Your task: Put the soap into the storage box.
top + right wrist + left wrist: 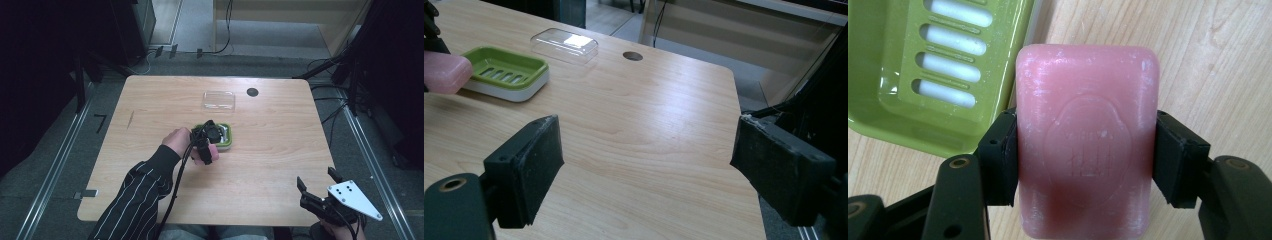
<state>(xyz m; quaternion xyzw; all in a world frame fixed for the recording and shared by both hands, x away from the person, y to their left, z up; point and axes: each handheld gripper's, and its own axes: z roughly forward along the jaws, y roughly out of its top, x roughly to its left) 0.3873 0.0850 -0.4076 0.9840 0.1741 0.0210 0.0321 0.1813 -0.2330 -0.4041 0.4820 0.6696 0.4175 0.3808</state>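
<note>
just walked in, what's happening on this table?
A person's left gripper is shut on a pink soap bar, holding it just beside the green soap dish, whose slotted tray is empty. The dish's clear lid lies apart, farther back on the table. The right gripper waits open at the near right corner, holding nothing.
</note>
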